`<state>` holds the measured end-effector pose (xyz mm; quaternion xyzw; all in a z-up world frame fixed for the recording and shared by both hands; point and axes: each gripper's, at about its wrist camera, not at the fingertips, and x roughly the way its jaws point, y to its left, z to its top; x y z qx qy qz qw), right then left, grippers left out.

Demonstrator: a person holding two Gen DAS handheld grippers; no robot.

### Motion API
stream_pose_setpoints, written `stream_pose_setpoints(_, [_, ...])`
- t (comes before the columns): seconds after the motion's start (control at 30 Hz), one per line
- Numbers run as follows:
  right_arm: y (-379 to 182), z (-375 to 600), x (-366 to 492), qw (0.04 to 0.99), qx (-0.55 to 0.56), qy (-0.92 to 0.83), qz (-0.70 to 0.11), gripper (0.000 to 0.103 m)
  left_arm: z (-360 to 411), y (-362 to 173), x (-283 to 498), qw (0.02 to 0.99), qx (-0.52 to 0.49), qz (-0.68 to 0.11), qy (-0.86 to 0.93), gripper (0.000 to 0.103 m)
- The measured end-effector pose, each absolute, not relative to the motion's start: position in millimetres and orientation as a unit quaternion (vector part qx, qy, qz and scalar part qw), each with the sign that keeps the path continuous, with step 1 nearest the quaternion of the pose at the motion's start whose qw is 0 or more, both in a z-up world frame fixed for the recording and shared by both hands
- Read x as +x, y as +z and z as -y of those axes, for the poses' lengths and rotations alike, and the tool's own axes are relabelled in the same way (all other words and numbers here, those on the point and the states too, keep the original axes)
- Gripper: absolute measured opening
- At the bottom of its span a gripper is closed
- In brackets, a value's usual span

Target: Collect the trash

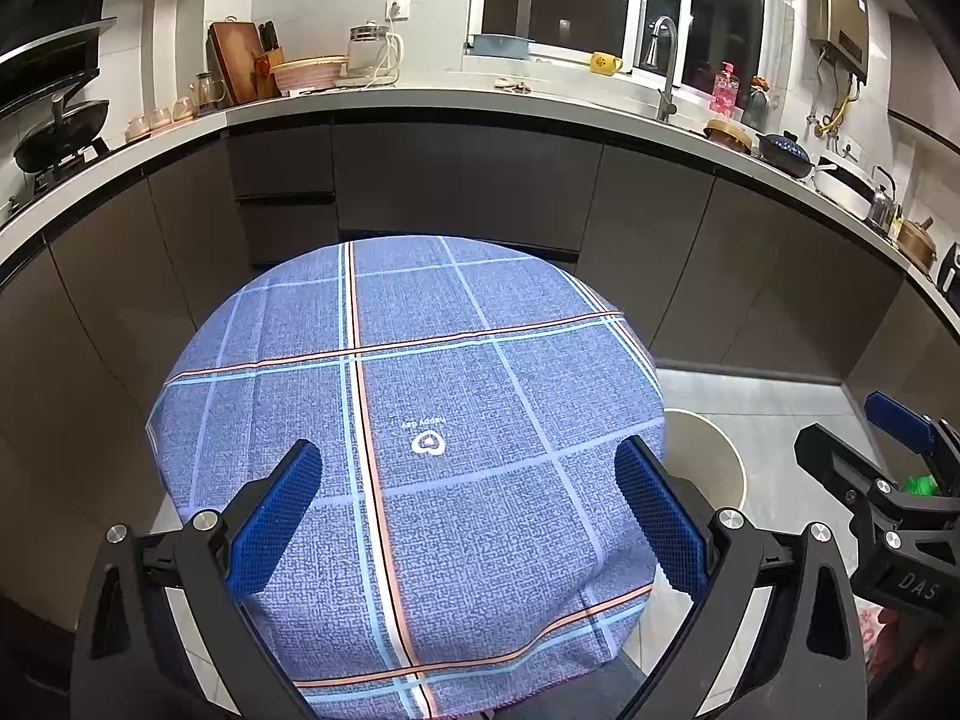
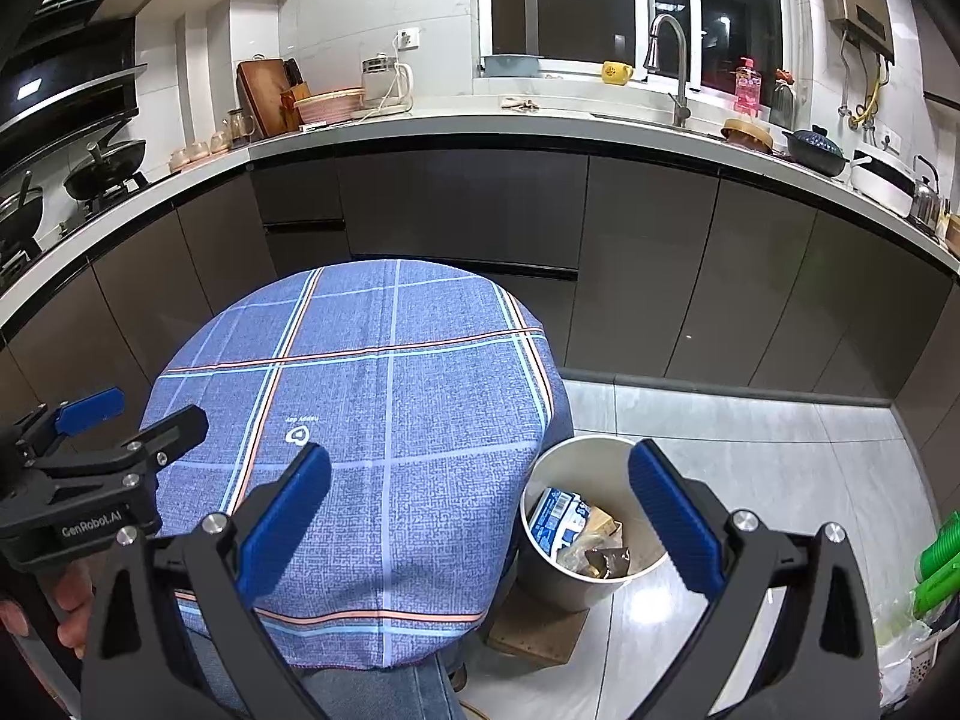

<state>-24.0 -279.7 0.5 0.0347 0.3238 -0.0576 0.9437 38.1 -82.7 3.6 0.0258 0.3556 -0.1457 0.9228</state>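
A round table under a blue plaid cloth point(image 1: 420, 396) point(image 2: 384, 396) fills the middle of both views, and nothing lies on it. A white trash bin point(image 2: 591, 582) point(image 1: 714, 462) stands on the floor to its right, holding a blue-and-white wrapper point(image 2: 555, 519) and brown and clear scraps point(image 2: 600, 558). My left gripper point(image 1: 468, 480) hovers open above the cloth with nothing between its blue pads. My right gripper point(image 2: 480, 480) is open too, spanning the table's right edge and the bin. Each gripper shows at the edge of the other's view: the right one point(image 1: 864, 438) and the left one point(image 2: 132, 414).
A dark cabinet run point(image 2: 630, 264) with a white countertop point(image 1: 456, 102) curves behind the table, carrying a kettle, cups, pots and a faucet. A cardboard piece point(image 2: 534, 630) lies under the bin. Green items point(image 2: 939, 564) sit at the far right. Grey floor tiles point(image 2: 750, 456) stretch right of the bin.
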Motion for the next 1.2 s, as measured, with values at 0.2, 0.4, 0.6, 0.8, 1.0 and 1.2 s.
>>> stream_pose_setpoints(0.2, [-2.1,280.5,-22.4,0.943,0.036,-0.056,-0.326,0.1,83.1,2.7,43.1,0.922,0.025,-0.359,-0.144,0.095])
stream_pose_setpoints(0.4, [-1.9,280.8,-22.3,0.943,0.036,-0.057,-0.326,0.1,83.4,0.9,43.3,0.921,0.025,-0.362,-0.143,0.095])
stream_pose_setpoints(0.6, [-4.0,281.5,-21.9,0.943,0.037,-0.055,-0.325,0.1,82.5,0.0,43.8,0.921,0.025,-0.362,-0.143,0.095])
stream_pose_setpoints(0.8, [-5.4,282.1,-21.4,0.943,0.037,-0.054,-0.326,0.1,81.0,-1.7,44.1,0.921,0.024,-0.361,-0.142,0.095])
stream_pose_setpoints(1.0, [-5.4,281.7,-21.4,0.944,0.037,-0.053,-0.324,0.1,80.2,-1.5,42.9,0.922,0.024,-0.361,-0.141,0.095])
stream_pose_setpoints(1.2, [-5.6,281.9,-21.4,0.944,0.037,-0.052,-0.325,0.1,80.0,-1.8,43.1,0.922,0.024,-0.361,-0.141,0.095])
